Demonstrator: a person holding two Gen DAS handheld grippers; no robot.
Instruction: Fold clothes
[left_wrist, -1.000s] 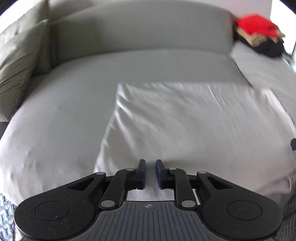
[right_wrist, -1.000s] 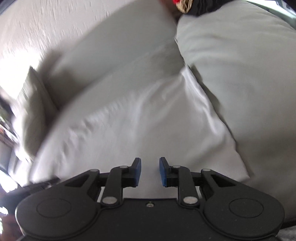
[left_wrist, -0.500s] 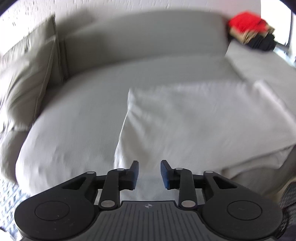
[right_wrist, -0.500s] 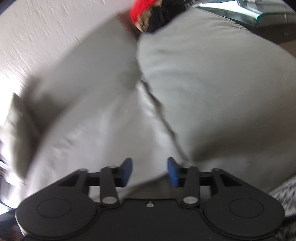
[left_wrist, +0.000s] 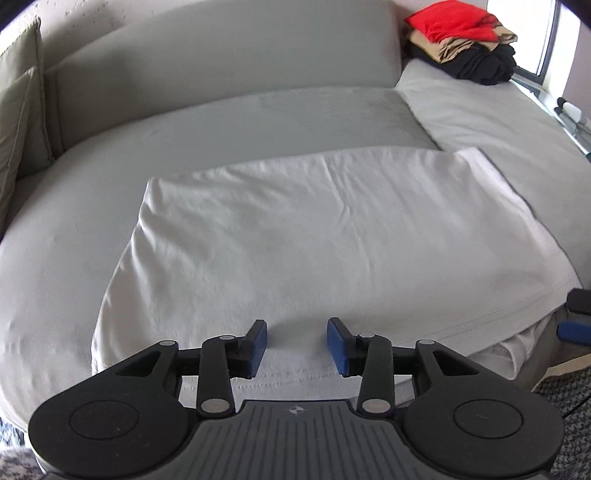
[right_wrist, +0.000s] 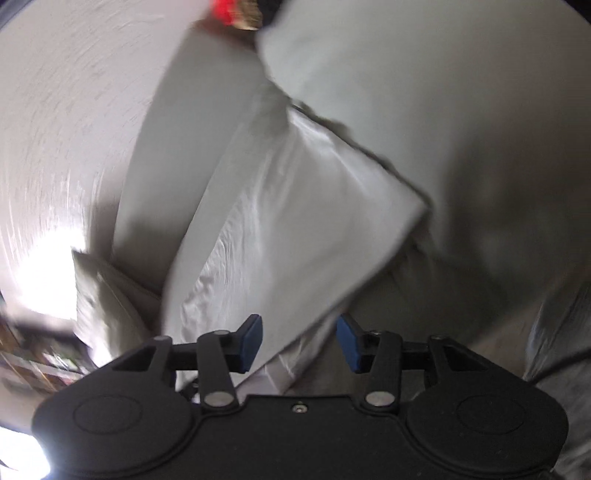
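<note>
Two empty grippers, left (left_wrist: 296, 347) and right (right_wrist: 300, 342), gape over a white garment (left_wrist: 314, 236) lying flat, part-folded; folded pile (left_wrist: 461, 40) at one o'clock.

Ahead of the left tongs (left_wrist: 297, 347) lies a white garment (left_wrist: 314, 236) of soft, matt, creased cloth on a grey sofa (left_wrist: 229, 122) of smooth woven fabric. The tongs' arms look matt black plastic, with blue rubbery pads (left_wrist: 338, 347).

No legible text, label, brand name or number anywhere. Only mark: small round emblem, unreadable, on ribbed grey housing of left gripper (left_wrist: 296, 347), centred just behind the spread fingers.
</note>
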